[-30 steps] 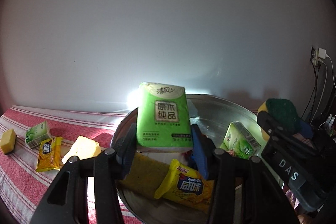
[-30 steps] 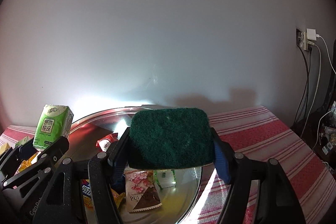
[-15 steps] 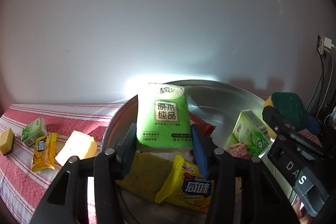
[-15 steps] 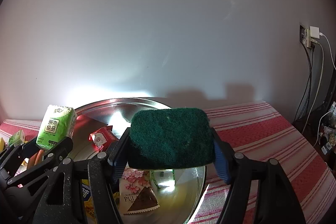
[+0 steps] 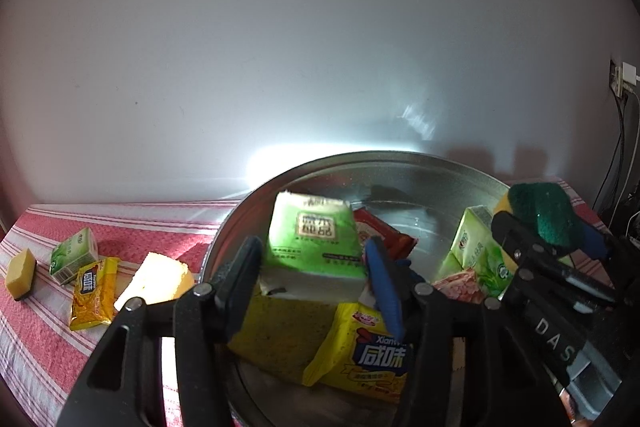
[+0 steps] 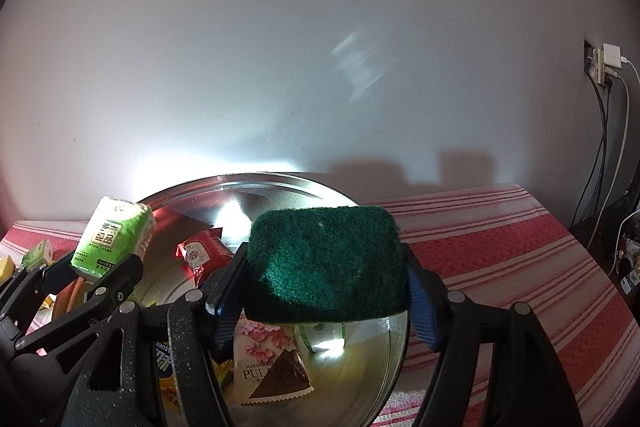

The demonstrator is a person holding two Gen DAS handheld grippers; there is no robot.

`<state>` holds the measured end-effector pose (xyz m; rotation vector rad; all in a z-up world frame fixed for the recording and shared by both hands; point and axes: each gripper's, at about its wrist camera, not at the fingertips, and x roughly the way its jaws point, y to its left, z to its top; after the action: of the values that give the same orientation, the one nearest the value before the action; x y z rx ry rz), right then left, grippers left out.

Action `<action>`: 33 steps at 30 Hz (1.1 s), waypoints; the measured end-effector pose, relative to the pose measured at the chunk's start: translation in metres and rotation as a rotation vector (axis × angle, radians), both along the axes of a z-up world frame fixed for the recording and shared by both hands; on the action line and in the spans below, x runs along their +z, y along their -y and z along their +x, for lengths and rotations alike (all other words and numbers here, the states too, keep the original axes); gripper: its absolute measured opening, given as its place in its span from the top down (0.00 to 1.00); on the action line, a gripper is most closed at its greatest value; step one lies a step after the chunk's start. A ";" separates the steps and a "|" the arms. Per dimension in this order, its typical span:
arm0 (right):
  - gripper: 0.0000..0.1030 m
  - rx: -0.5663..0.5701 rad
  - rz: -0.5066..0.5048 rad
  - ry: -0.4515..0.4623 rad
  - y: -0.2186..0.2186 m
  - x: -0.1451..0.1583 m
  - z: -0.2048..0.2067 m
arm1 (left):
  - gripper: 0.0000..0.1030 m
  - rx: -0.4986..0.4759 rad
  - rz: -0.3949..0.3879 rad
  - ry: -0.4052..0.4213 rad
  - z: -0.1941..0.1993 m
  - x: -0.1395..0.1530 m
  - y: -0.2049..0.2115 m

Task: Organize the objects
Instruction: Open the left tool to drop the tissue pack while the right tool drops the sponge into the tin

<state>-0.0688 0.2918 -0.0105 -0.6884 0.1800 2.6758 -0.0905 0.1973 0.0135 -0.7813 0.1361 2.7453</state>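
A green tissue pack (image 5: 314,239) hangs tilted and blurred over the metal bowl (image 5: 400,157), between the jaws of my left gripper (image 5: 313,245). Those jaws are opening, and a gap shows on each side of the pack. The right wrist view shows the same pack (image 6: 114,239) at the bowl's left side. My right gripper (image 6: 324,259) is shut on a dark green scouring sponge (image 6: 326,267), held above the bowl's right half (image 6: 260,177). That sponge (image 5: 540,211) also shows at the right of the left wrist view.
The bowl holds a yellow sponge (image 5: 276,331), a yellow snack pack (image 5: 368,351), a red packet (image 5: 380,231), a green carton (image 5: 476,251) and a pink marshmallow packet (image 6: 268,359). On the striped cloth (image 6: 500,247), left of the bowl, lie two sponges, a small carton (image 5: 74,255) and a snack packet (image 5: 94,293).
The left jaws have widened, and the tissue pack has sunk and tipped toward the bowl. The right gripper with the sponge has come slightly lower over the bowl.
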 end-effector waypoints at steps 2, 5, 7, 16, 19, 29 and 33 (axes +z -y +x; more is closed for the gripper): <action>0.30 0.001 0.001 0.018 0.001 -0.001 -0.003 | 0.34 0.024 -0.010 -0.008 0.000 0.000 0.001; 0.30 -0.003 -0.010 0.021 -0.002 -0.001 -0.003 | 0.21 0.043 0.004 -0.010 -0.001 0.002 0.007; 0.30 -0.001 -0.033 0.008 -0.002 0.001 -0.001 | 0.12 0.061 0.033 -0.021 0.001 0.005 0.013; 0.27 0.012 -0.014 -0.019 0.006 0.003 0.001 | 0.01 0.085 0.096 -0.081 0.009 0.013 0.031; 0.27 0.016 -0.020 -0.035 0.008 0.006 0.003 | 0.01 0.094 0.096 -0.082 0.010 0.010 0.034; 0.27 0.019 -0.022 -0.052 0.012 0.007 0.012 | 0.01 0.153 0.065 -0.139 0.019 0.008 0.050; 0.27 0.021 -0.018 -0.060 0.018 0.007 0.015 | 0.01 0.180 0.053 -0.143 0.021 0.006 0.059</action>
<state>-0.0542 0.2740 -0.0030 -0.6190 0.2141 2.7204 -0.0699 0.1386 0.0194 -0.6107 0.0223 2.9612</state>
